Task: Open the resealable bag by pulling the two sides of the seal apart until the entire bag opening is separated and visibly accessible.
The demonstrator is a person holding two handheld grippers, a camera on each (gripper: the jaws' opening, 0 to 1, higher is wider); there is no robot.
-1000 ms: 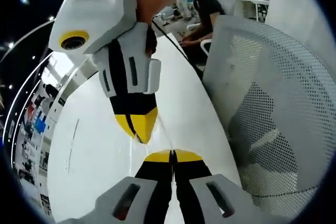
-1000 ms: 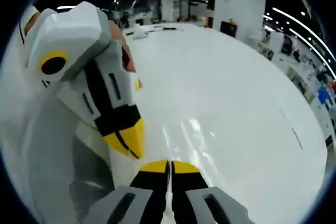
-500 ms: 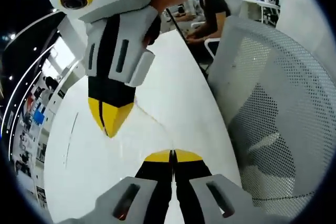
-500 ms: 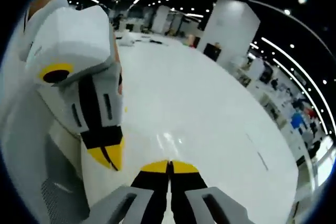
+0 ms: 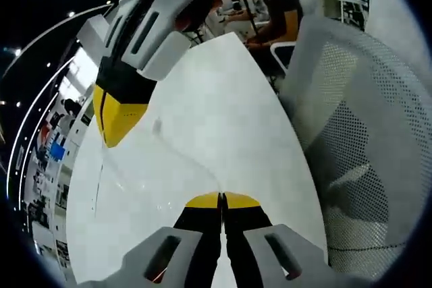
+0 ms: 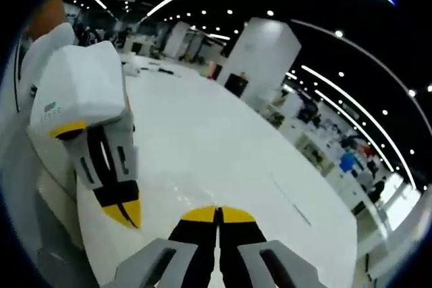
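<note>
**Both grippers pinch the clear bag over the white worktop**

In the left gripper view, your left gripper has its yellow-tipped fingers pressed tight together. A thin clear bag stretches from those tips up to your right gripper, which comes in from the top left. Its fingers are also closed, and the bag edge runs right into their tips. The bag is hard to see, just a faint shiny line and glare above the worktop. You cannot tell if the seal is apart. A white mesh chair stands beside the worktop.

In the right gripper view, your right gripper is shut, and your left gripper hangs near it, closed too.
</note>
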